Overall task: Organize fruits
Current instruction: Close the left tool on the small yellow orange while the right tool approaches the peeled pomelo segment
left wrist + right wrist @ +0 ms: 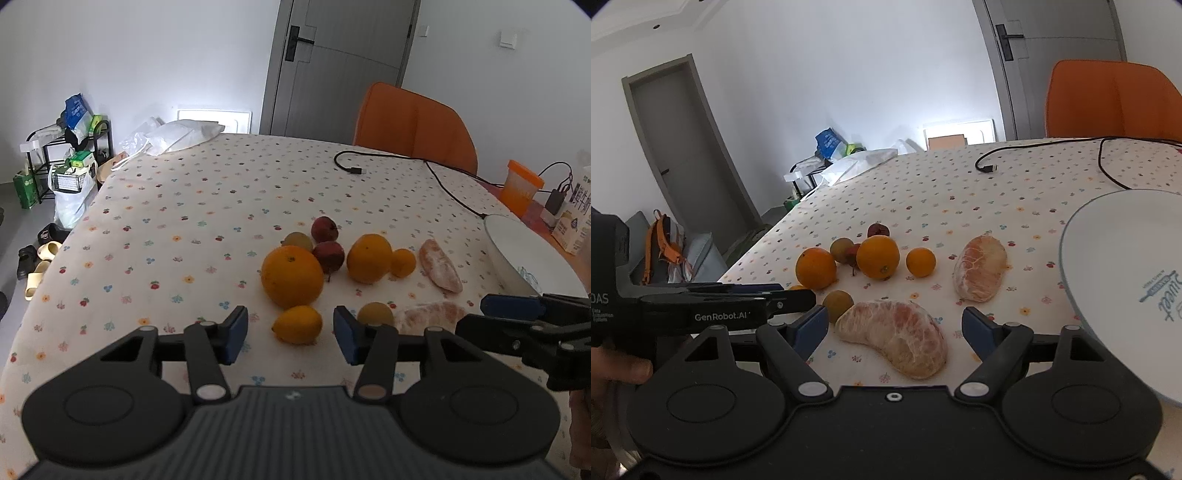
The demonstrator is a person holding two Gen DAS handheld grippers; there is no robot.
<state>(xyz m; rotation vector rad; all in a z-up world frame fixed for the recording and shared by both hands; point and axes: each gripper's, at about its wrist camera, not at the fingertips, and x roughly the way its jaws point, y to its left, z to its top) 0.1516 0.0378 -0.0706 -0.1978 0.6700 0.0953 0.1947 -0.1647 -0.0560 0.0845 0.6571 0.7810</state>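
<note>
While your left gripper (290,334) brackets a small yellow-orange lemon (297,324) untouched, your right gripper (895,329) gapes around a peeled pink pomelo wedge (894,336).

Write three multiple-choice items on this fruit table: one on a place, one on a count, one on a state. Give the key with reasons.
1. Where does the small lemon lie?
A. In the bowl
B. Between the left tool's fingers
C. On the chair

2. How many peeled pomelo segments lie on the tablecloth?
A. One
B. Two
C. Four

3. What does the white bowl hold?
A. Oranges
B. Plums
C. No fruit in its visible part

Key: B, it sits in the gap, pads clear of it; B, a near segment and a far segment; C, its visible inside is bare.
</note>
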